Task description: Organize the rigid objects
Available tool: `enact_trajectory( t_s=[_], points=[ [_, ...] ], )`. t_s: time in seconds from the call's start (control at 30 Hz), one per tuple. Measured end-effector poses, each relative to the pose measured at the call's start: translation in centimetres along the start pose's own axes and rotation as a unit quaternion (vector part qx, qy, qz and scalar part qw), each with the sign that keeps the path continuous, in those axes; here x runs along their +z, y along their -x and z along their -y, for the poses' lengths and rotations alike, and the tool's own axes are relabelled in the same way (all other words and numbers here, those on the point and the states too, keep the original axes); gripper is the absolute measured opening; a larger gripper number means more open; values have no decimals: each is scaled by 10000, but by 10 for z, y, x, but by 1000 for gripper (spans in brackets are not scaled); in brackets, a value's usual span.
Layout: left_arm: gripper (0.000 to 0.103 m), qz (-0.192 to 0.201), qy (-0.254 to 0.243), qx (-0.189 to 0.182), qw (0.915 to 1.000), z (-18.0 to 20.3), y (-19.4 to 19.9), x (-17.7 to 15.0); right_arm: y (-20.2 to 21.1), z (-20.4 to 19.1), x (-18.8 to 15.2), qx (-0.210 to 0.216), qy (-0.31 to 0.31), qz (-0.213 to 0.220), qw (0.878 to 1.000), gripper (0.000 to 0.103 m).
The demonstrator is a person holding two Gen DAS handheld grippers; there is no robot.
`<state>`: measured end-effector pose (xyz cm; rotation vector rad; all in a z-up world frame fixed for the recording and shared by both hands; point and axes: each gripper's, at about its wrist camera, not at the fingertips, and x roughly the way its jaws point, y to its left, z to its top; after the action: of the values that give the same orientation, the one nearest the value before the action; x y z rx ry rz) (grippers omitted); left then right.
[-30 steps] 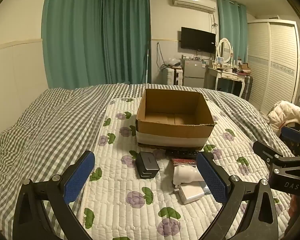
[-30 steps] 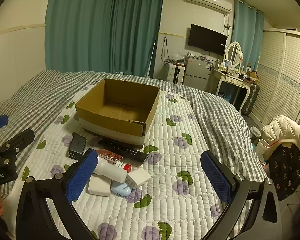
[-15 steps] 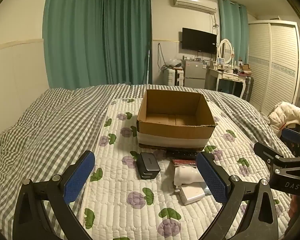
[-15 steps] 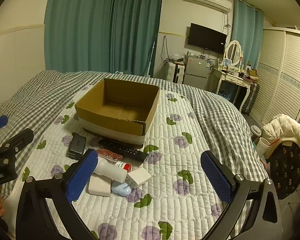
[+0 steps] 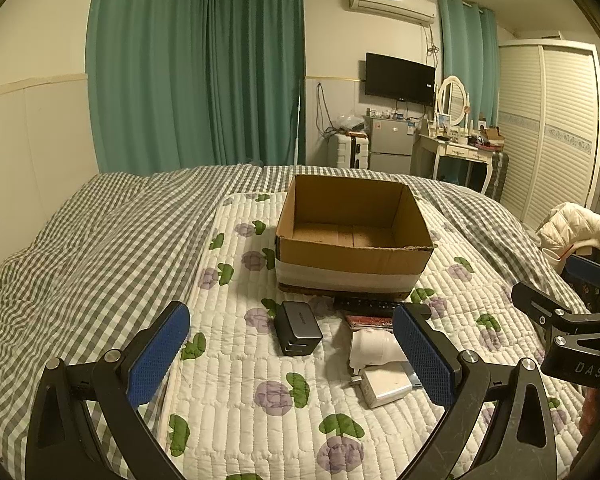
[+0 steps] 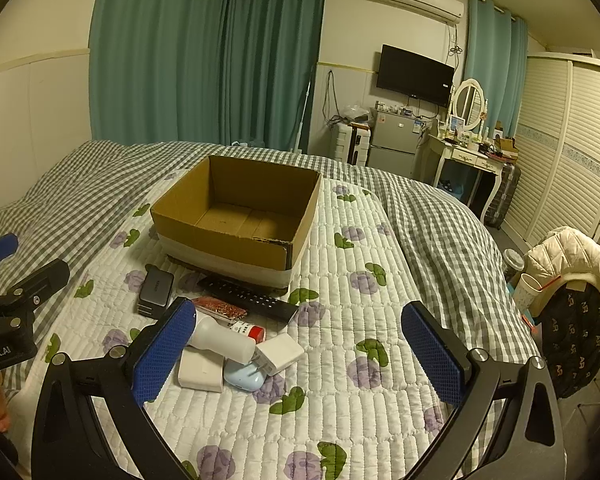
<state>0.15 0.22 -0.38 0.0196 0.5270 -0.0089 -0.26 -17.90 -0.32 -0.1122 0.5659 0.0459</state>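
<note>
An open, empty cardboard box (image 5: 354, 232) (image 6: 236, 216) stands on the quilted mat. In front of it lies a cluster: a dark grey charger block (image 5: 297, 328) (image 6: 155, 292), a black remote (image 6: 248, 298) (image 5: 366, 304), a red patterned packet (image 6: 219, 308), a white bottle-shaped device (image 6: 220, 338) (image 5: 374, 350), white adapters (image 5: 386, 384) (image 6: 279, 354) and a pale blue case (image 6: 242, 376). My left gripper (image 5: 292, 360) is open and empty, above the mat near the charger. My right gripper (image 6: 298, 356) is open and empty, near the cluster.
The quilted floral mat (image 6: 340, 360) lies on a grey checked bedspread (image 5: 80, 248). A chair with a cream jacket (image 6: 568, 256) and a cup (image 6: 526, 290) stands right of the bed. A dresser, fridge and wardrobe stand at the far wall.
Both views shift very slightly; the left gripper has edged a little closer and to the right. No object has moved and both grippers stay open.
</note>
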Motion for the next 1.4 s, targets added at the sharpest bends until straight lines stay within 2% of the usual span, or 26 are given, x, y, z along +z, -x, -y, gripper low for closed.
enact_trajectory(
  t_s=[1.4],
  points=[
    [103, 13, -6, 7, 10000, 0, 0, -1, -1, 1, -1, 10, -13, -21, 10000, 103]
  ],
)
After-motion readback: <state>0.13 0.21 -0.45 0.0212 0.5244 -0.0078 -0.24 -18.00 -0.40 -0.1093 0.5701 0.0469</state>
